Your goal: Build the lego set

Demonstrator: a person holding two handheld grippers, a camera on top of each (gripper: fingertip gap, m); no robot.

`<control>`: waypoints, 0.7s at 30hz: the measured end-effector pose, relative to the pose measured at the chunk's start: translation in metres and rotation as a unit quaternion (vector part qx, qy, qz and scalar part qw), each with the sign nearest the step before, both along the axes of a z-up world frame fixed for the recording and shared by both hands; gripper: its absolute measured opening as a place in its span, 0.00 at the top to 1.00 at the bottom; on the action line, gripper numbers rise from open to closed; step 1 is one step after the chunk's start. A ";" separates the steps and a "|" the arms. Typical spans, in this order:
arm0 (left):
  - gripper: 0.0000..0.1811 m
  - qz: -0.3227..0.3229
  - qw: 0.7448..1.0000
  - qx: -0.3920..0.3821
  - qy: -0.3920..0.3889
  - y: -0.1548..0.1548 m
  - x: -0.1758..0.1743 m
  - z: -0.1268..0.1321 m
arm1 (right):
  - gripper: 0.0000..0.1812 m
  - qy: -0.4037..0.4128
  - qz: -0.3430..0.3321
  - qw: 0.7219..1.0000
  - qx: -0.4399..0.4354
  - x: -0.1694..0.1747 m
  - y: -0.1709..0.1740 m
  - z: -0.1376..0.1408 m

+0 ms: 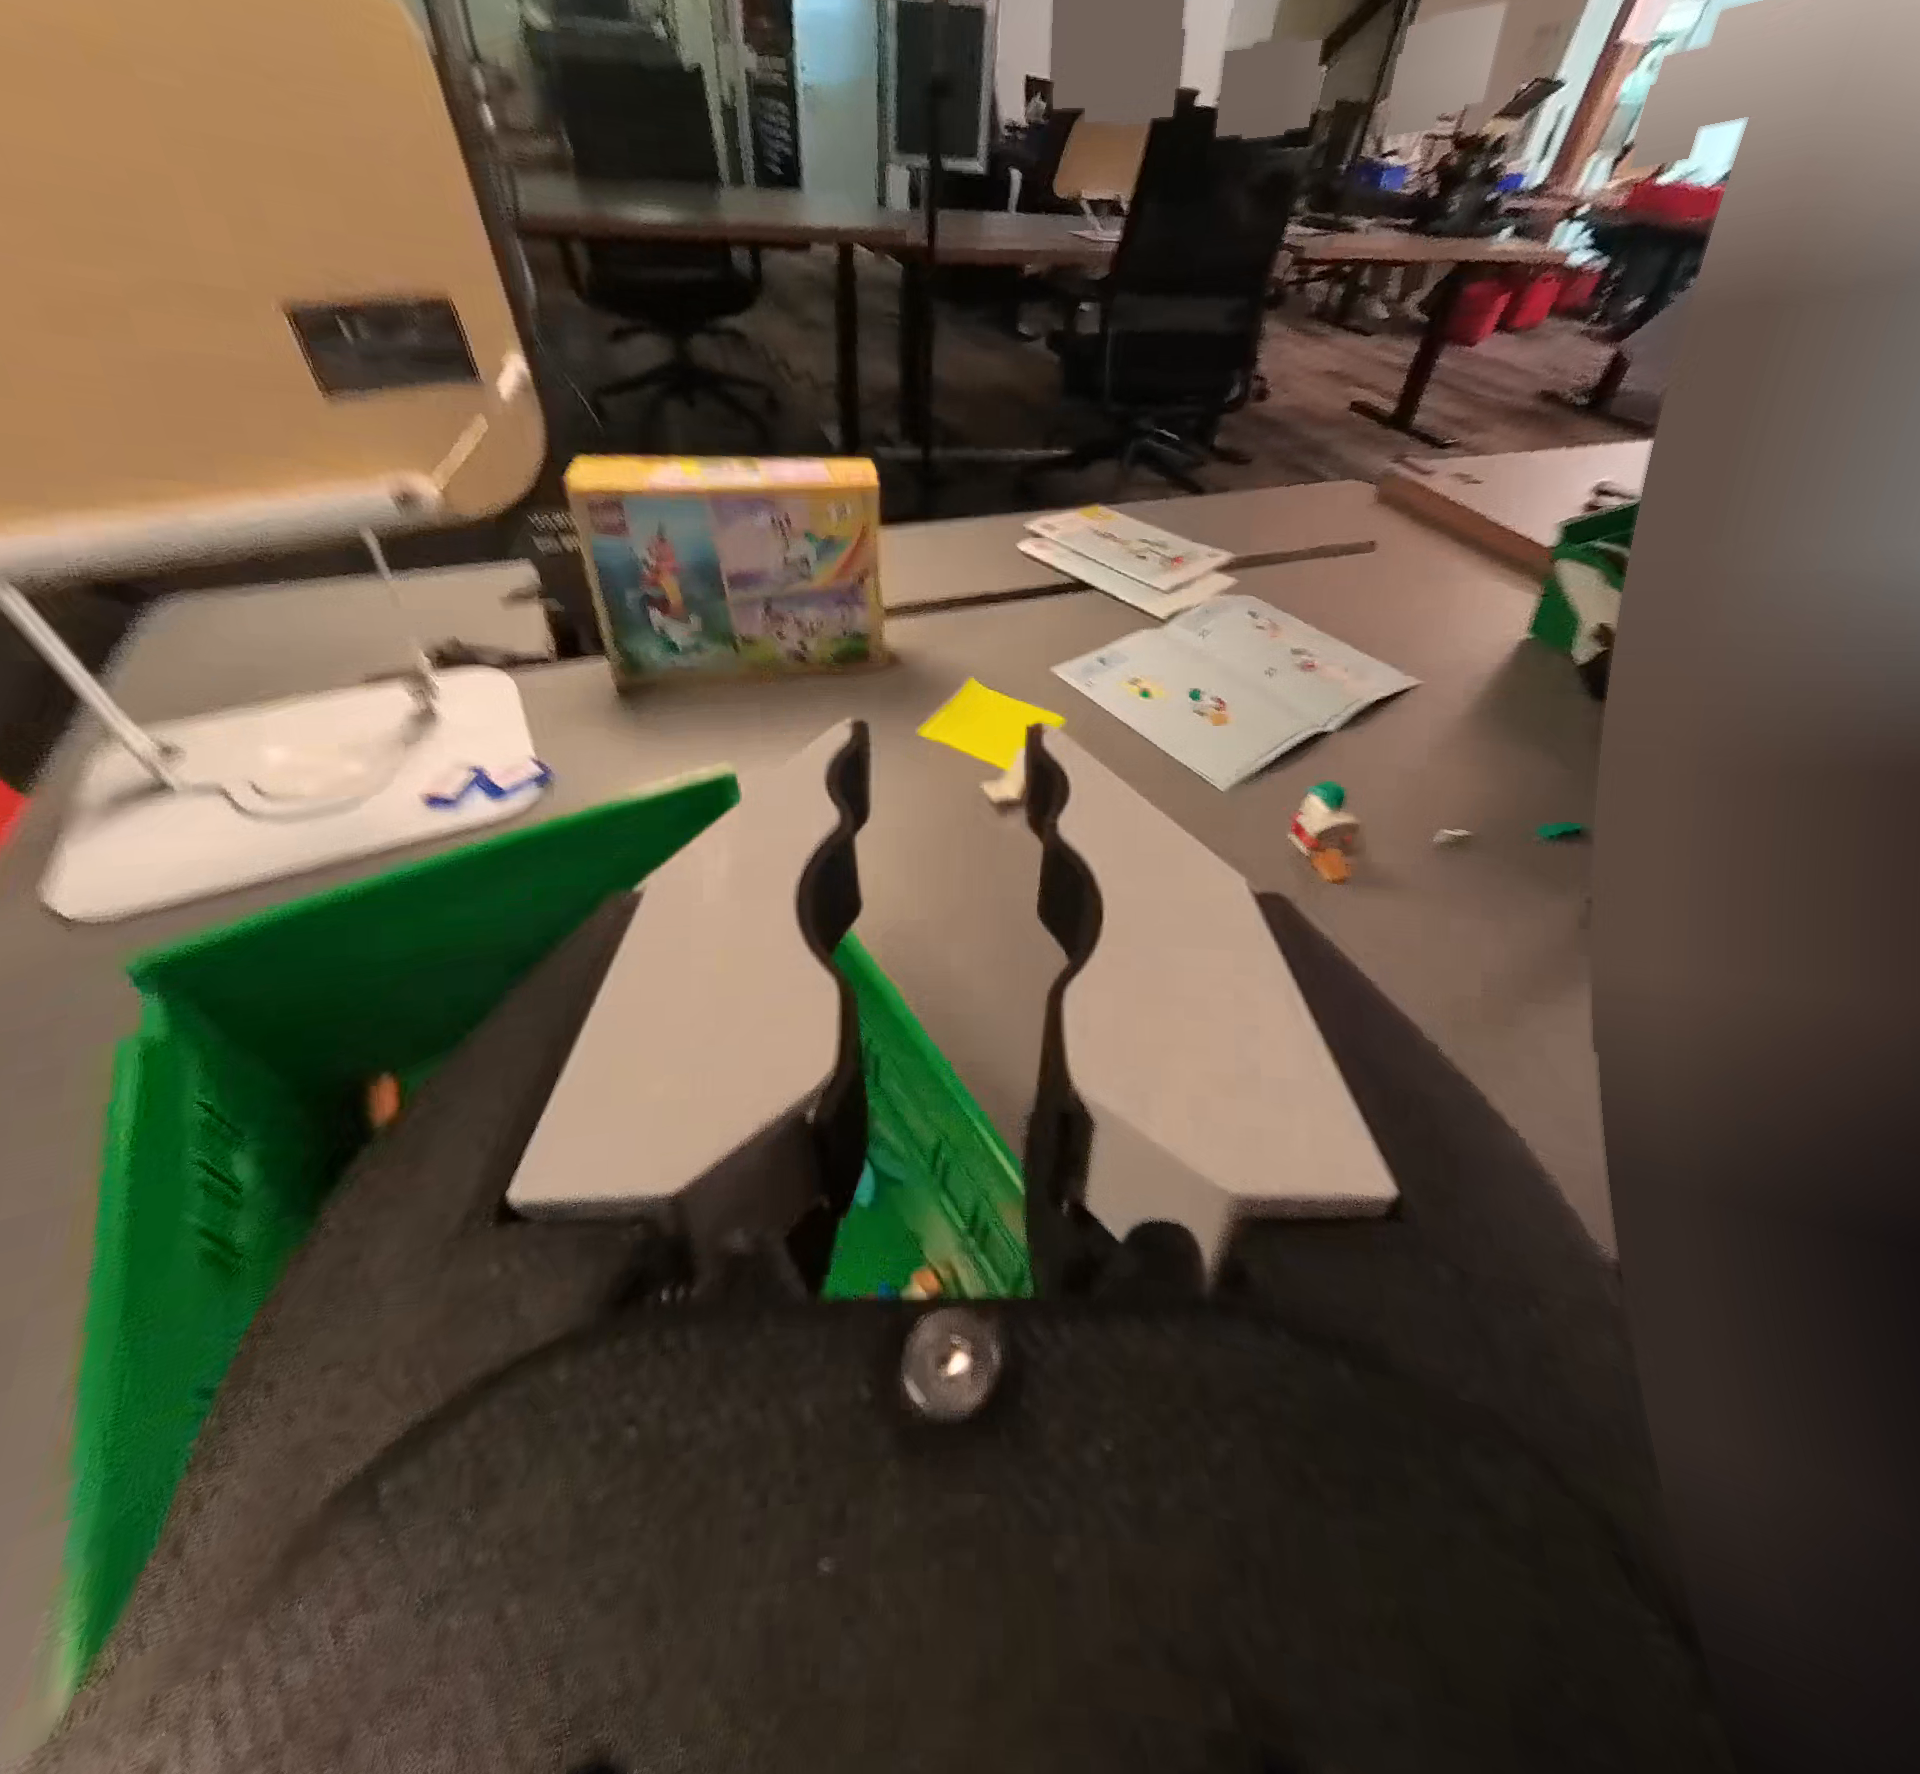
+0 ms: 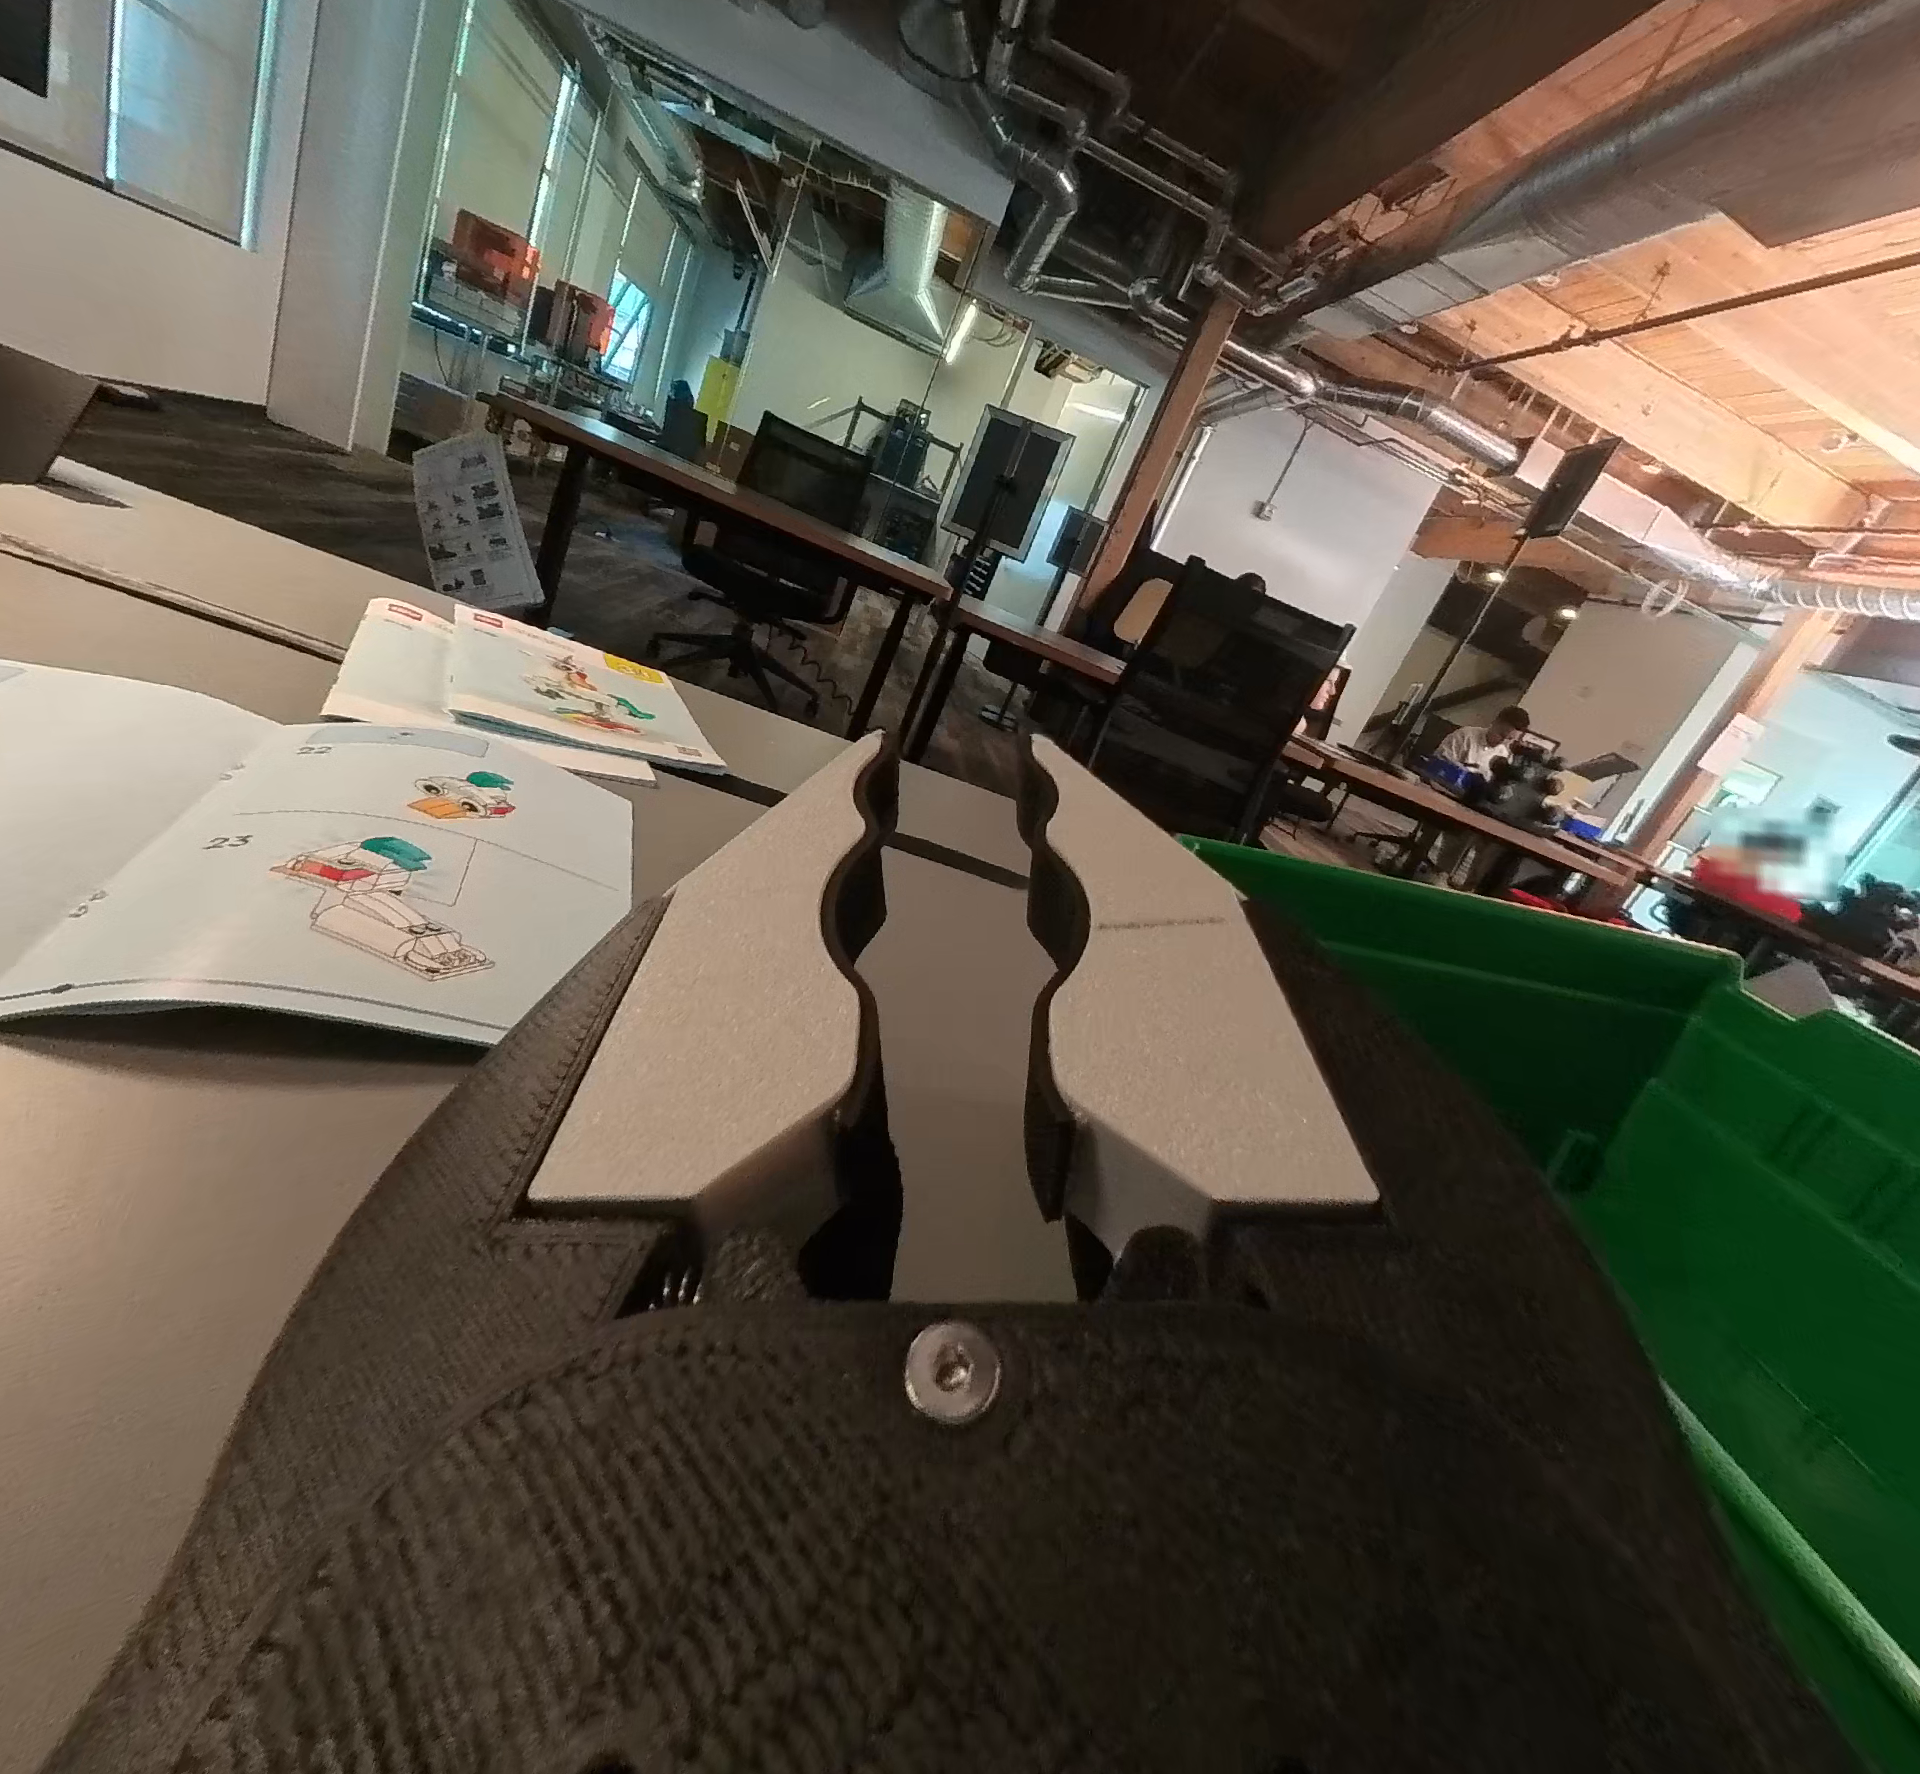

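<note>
— Lego pieces, where are they?
— Left gripper (image 1: 945, 748) hovers empty, fingers apart, over a green bin (image 1: 416, 924) with loose bits inside. Beyond it lie a yellow piece (image 1: 987, 722) and a small half-built figure (image 1: 1322, 831) on the grey table (image 1: 1351, 945).
— And the right gripper (image 2: 956, 758)?
— Also parted, holding nothing, low beside another green bin (image 2: 1558, 1049).
— Any print?
— Branded set box (image 1: 732, 571) only in the left view; the open instruction booklet (image 2: 260, 883) and closed manuals (image 2: 540, 685) carry printed steps.
</note>
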State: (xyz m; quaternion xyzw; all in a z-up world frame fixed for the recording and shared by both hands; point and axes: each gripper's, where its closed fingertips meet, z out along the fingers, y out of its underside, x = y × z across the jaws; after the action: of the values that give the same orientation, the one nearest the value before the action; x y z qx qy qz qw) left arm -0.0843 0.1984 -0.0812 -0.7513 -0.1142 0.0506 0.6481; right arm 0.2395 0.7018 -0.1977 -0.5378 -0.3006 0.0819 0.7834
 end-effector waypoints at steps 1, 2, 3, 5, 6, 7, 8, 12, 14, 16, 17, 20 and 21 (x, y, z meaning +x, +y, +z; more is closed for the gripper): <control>0.85 -0.007 1.000 -0.003 -0.030 -0.005 -0.003 -0.010 | 0.89 0.001 0.000 1.000 -0.003 0.000 0.000 0.000; 0.86 -0.007 0.999 -0.009 -0.051 -0.010 -0.008 -0.019 | 0.89 0.002 -0.001 1.000 -0.006 0.000 0.000 -0.001; 0.86 -0.002 0.998 -0.016 -0.061 -0.015 -0.013 -0.028 | 0.89 0.002 -0.004 1.000 -0.008 0.000 0.001 -0.002; 0.86 0.010 0.997 -0.041 -0.069 -0.024 -0.025 -0.047 | 0.89 0.003 -0.009 1.000 -0.012 0.002 0.002 -0.003; 0.86 0.014 0.995 -0.063 -0.073 -0.028 -0.030 -0.058 | 0.89 0.004 -0.012 1.000 -0.015 0.002 0.002 -0.003; 0.86 0.016 0.993 -0.088 -0.077 -0.031 -0.035 -0.068 | 0.89 0.008 -0.014 1.000 -0.019 0.003 0.002 -0.004; 0.86 0.017 0.990 -0.112 -0.080 -0.035 -0.039 -0.078 | 0.89 0.011 -0.016 1.000 -0.022 0.004 0.002 -0.004; 0.87 -0.039 0.963 -0.238 -0.121 -0.045 -0.029 -0.119 | 0.89 0.007 -0.020 1.000 -0.021 0.003 -0.003 -0.004; 0.89 -0.074 0.942 -0.304 -0.124 -0.049 -0.021 -0.141 | 0.89 0.000 -0.022 1.000 -0.020 0.002 -0.005 -0.005; 0.90 -0.122 0.921 -0.357 -0.102 -0.050 -0.009 -0.159 | 0.89 -0.006 -0.027 0.999 -0.019 0.001 -0.006 -0.006; 0.90 -0.151 0.907 -0.385 -0.086 -0.051 -0.001 -0.169 | 0.89 -0.008 -0.029 0.999 -0.018 0.001 -0.006 -0.006; 0.92 -0.220 0.856 -0.468 -0.003 -0.058 0.013 -0.198 | 0.89 -0.013 -0.038 0.999 -0.018 0.002 -0.006 -0.007; 0.92 -0.226 0.843 -0.488 0.019 -0.059 0.012 -0.206 | 0.89 -0.014 -0.040 0.999 -0.018 0.003 -0.006 -0.007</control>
State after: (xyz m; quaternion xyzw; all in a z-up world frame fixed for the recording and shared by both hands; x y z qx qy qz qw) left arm -0.0720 0.1394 -0.2868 -0.9743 0.1101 -0.0338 0.1935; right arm 0.2421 0.6961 -0.2047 -0.5641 -0.2886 0.0485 0.7721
